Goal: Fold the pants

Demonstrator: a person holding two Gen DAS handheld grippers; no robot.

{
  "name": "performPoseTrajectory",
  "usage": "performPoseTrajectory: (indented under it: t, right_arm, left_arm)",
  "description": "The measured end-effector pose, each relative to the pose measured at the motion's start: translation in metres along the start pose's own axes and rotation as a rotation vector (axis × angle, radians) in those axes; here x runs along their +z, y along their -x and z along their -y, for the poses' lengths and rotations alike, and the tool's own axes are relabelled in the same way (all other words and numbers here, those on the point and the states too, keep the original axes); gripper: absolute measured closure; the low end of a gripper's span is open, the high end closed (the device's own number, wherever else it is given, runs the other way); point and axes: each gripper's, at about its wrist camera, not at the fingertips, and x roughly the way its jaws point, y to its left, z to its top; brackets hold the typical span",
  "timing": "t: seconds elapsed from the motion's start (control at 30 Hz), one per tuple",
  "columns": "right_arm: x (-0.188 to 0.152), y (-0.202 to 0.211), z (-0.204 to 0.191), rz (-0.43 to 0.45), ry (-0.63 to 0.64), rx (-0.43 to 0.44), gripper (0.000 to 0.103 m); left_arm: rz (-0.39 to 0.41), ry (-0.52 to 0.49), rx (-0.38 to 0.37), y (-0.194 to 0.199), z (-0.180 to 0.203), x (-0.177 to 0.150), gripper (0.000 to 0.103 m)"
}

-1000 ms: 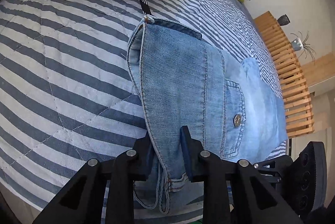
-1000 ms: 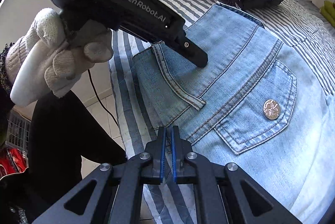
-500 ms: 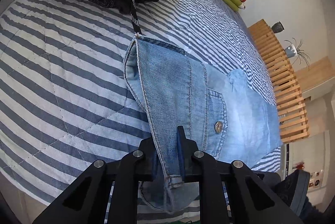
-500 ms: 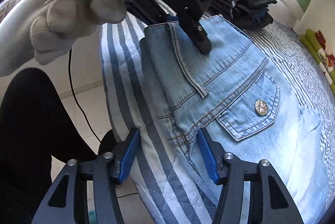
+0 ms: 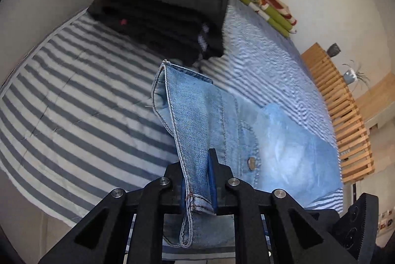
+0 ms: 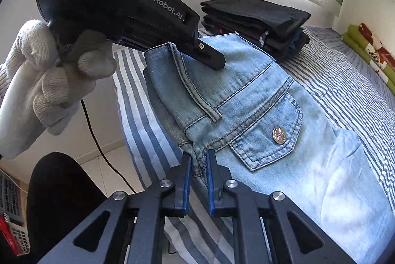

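Light blue jeans [image 5: 284, 140] lie on the striped bed cover [image 5: 74, 103], with the waist end lifted. My left gripper [image 5: 196, 165] is shut on the waistband, which hangs down between its fingers. In the right wrist view the jeans [image 6: 246, 91] show a back pocket with a metal button [image 6: 279, 135]. My right gripper [image 6: 197, 160] has its jaws closing, and the blue pads pinch a bunched edge of denim below the belt loop. The left gripper [image 6: 212, 59], held by a white-gloved hand [image 6: 49, 81], grips the waistband's upper corner.
A stack of folded dark clothes [image 5: 160, 12] sits on the bed just beyond the jeans, also visible as the dark stack [image 6: 259, 17]. Green and red pillows [image 5: 259, 2] lie by the wall. A wooden slatted frame [image 5: 345, 121] stands past the bed. Floor and a black cable lie at the bed's near edge.
My right gripper opened, then closed on the jeans' waist edge. Both grippers rose and pulled back, lifting the waist off the bed. The left gripper kept its hold.
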Motion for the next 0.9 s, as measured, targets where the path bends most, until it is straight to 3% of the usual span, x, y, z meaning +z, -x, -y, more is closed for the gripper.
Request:
performPoseTrajectory:
  t: [0.1,0.17,0.23,0.33,0.43,0.5,0.67,0.73,0.83,0.9]
  right_arm:
    - [-0.006,-0.027,-0.005,-0.093,0.017,0.028,0.092]
    - [-0.026,-0.014,-0.015,-0.127,-0.004,0.076,0.087]
    - [-0.036,0.013,-0.008,-0.084,-0.009,0.112,0.087]
    - [-0.06,0.068,0.021,0.001,-0.079,0.121,0.078]
    - [-0.094,0.111,0.086,0.063,-0.251,0.063,0.077]
    - [-0.127,0.136,0.13,0.076,-0.367,-0.029,0.077]
    - [-0.22,0.195,0.244,0.096,-0.703,-0.233,0.077]
    - [-0.248,0.2,0.29,0.058,-0.786,-0.292,0.076]
    - [-0.312,0.225,0.332,-0.02,-0.942,-0.298,0.076]
    - [-0.352,0.253,0.349,-0.037,-1.027,-0.38,0.076]
  left_arm:
    - [-0.105,0.022,0.096,-0.023,-0.017,-0.009,0.081]
    - [-0.06,0.019,0.114,-0.011,-0.018,-0.009,0.081]
    - [-0.014,0.008,0.142,0.009,-0.016,-0.006,0.079]
    - [0.033,-0.051,0.154,0.039,0.0,-0.002,0.075]
    - [0.021,-0.164,0.121,0.041,0.052,-0.001,0.071]
    - [-0.005,-0.235,0.084,0.025,0.096,-0.008,0.07]
    - [-0.129,-0.44,-0.038,-0.044,0.208,-0.04,0.065]
    - [-0.192,-0.487,-0.085,-0.076,0.248,-0.056,0.065]
    - [-0.284,-0.557,-0.126,-0.123,0.3,-0.084,0.065]
    - [-0.339,-0.599,-0.135,-0.151,0.328,-0.104,0.065]
